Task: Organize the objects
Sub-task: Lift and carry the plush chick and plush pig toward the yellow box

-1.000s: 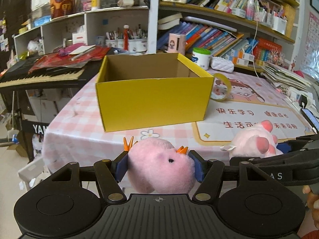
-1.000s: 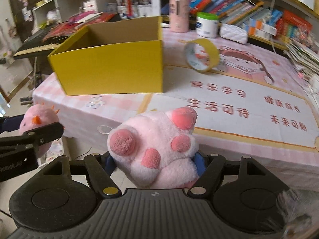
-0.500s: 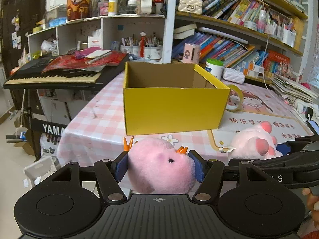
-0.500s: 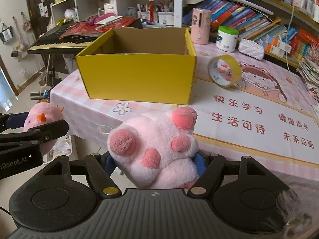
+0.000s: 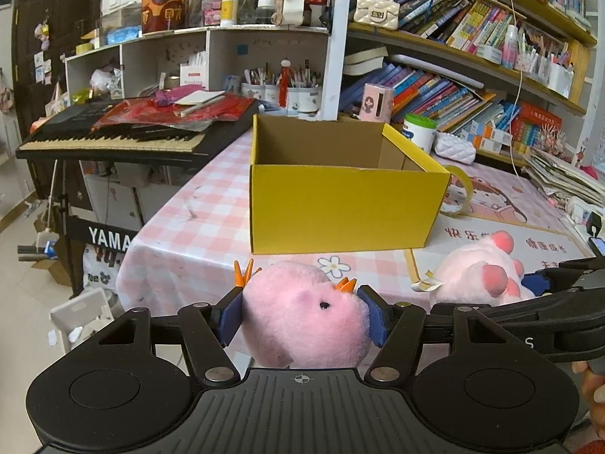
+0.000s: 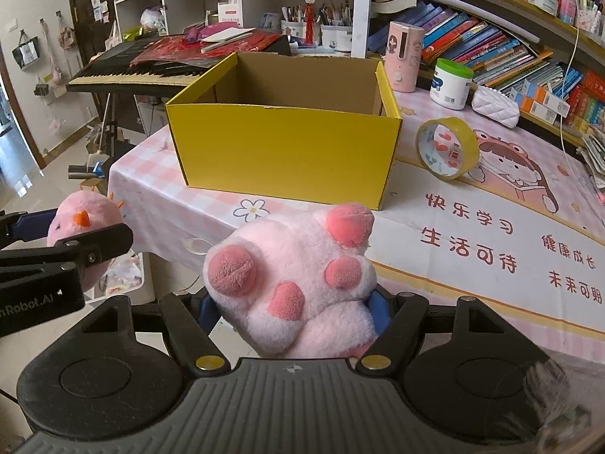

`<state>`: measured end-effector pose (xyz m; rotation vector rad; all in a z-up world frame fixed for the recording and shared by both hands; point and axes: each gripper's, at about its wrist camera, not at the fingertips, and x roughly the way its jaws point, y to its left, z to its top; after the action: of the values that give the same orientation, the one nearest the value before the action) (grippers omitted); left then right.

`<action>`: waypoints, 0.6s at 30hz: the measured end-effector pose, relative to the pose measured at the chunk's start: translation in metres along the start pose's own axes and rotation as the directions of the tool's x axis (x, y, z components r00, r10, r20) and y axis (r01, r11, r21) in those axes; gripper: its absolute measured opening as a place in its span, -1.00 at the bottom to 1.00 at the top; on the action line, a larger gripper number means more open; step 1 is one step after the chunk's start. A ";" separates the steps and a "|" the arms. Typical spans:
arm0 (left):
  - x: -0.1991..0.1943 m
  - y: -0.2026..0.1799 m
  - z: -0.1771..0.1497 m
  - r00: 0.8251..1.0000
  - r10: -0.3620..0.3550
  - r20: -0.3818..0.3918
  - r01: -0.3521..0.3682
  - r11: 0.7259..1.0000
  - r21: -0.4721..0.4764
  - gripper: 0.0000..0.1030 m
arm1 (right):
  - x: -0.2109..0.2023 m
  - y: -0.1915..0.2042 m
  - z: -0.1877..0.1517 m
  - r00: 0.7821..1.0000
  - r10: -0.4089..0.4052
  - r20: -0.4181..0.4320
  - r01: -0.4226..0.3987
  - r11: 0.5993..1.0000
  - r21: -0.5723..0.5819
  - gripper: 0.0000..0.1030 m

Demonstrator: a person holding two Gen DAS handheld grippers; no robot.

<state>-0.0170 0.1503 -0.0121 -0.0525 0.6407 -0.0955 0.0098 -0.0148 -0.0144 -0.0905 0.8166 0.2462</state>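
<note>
Holding a soft toy each, both claws hang at the near edge of the table point(image 6: 472, 227), short of the yellow box point(image 5: 340, 208). Left claw point(image 5: 302, 319) has its blue pads pressed into the sides of a round pink chick point(image 5: 304, 325), orange tufts poking up past the pads. Right claw point(image 6: 293, 312) is clamped on a pink paw plush point(image 6: 291, 276), toe pads facing up and away; its pads are mostly buried in the fur.

Now the key relation: the box sits open-topped, dead ahead and farther in on the table from both claws, its long side facing them. From the left claw it lies straight ahead and a touch right; from the right claw, ahead and a touch left. Neither looks clearly closer. Inside, as far as the near wall lets us see, nothing yet. A tape roll point(image 6: 448, 147) stands just right of the box, clear of either path. Likely call: carry forward over the near wall, then release.
</note>
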 end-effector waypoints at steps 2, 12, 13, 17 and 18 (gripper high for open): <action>0.002 -0.001 0.000 1.000 0.001 -0.005 -0.001 1.000 -0.003 0.24 | 0.002 -0.001 0.000 1.000 0.002 -0.007 -0.002 1.000 -0.003 0.39; 0.017 -0.003 0.017 1.000 0.006 0.006 -0.006 1.000 -0.020 0.24 | 0.016 -0.012 0.012 1.000 0.011 -0.012 -0.011 1.000 -0.001 0.39; 0.019 -0.004 0.021 1.000 0.002 0.016 -0.002 1.000 -0.022 0.24 | 0.016 -0.014 0.015 1.000 0.007 0.000 -0.007 1.000 -0.003 0.39; 0.026 -0.008 0.044 0.997 0.008 0.080 -0.008 1.000 -0.002 0.24 | 0.011 -0.020 0.037 0.994 0.001 0.105 0.002 1.000 -0.028 0.39; 0.027 -0.009 0.051 0.995 0.012 0.103 -0.013 1.000 0.004 0.24 | 0.010 -0.021 0.043 0.991 -0.001 0.135 0.005 0.999 -0.034 0.39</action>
<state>0.0349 0.1391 0.0133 -0.0488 0.5375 -0.0817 0.0520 -0.0260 0.0076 -0.1057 0.6775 0.2606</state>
